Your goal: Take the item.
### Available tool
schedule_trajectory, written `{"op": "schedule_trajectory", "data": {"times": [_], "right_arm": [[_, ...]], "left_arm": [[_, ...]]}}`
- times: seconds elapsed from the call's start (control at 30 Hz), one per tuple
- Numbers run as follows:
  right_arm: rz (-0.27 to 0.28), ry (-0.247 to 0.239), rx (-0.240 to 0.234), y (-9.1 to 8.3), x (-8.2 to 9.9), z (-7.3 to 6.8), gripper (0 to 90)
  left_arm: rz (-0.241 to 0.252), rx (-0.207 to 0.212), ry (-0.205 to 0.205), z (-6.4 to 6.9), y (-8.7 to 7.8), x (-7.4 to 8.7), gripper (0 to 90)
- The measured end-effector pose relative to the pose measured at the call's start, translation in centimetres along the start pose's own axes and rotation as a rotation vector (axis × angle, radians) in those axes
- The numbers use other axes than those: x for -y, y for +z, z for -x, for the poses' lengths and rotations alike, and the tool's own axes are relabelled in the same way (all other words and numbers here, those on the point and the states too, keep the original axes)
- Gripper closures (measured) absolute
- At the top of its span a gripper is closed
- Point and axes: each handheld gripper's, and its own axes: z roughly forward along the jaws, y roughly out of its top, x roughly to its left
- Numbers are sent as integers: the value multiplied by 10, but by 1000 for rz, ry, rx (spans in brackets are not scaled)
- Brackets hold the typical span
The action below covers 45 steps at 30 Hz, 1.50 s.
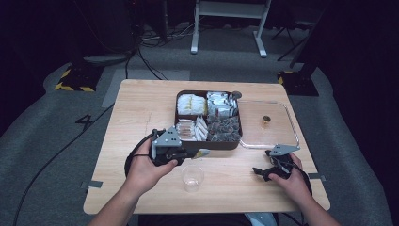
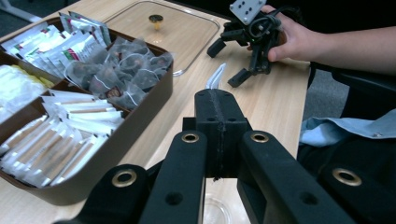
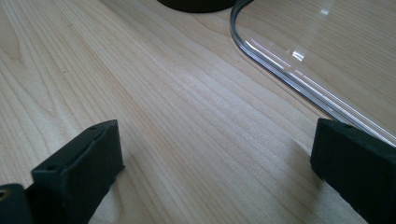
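Left gripper view: my left gripper (image 2: 219,135) has its jaws pressed together on a thin sachet (image 2: 214,78); high view shows a clear cup (image 1: 192,177) just below it. My right gripper (image 3: 210,163) rests wide apart, holding nothing, beside the clear lid (image 3: 327,51). Brown tray (image 1: 234,144) holds sorted tea bags and packets.

My left hand (image 1: 149,165) grips the left gripper (image 1: 200,154) near the middle of the table, pointing it to the right and low over the wood. Its jaws are pressed together, with a thin pale sachet (image 2: 215,77) sticking out beyond the tips. My right hand (image 1: 290,178) holds the right gripper (image 1: 262,173) at the near right, aimed left, its jaws spread wide just above the tabletop. Both forearms reach in from the near edge.
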Motion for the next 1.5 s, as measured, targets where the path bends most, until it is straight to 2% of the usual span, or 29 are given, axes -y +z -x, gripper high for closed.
{"op": "schedule_trajectory", "data": {"times": [0.3,0.57,0.87,1.13,1.17,1.2,1.23,1.27,1.5], "right_arm": [[0,1,1,0,0,0,22],[0,1,1,0,0,0,22],[0,1,1,0,0,0,22],[0,1,1,0,0,0,22],[0,1,1,0,0,0,22],[0,1,1,0,0,0,22],[0,1,1,0,0,0,22],[0,1,1,0,0,0,22],[0,1,1,0,0,0,22]], "left_arm": [[-16,23,6,8,6,9,900],[-18,38,-9,13,16,25,900],[-24,42,-27,13,20,38,900],[-50,45,-17,13,23,41,895],[-56,54,-26,12,24,42,873],[-61,62,-36,12,24,42,804],[-58,52,-43,13,26,42,677],[-58,52,-43,13,26,42,630],[-41,28,-43,11,25,42,548]]}}
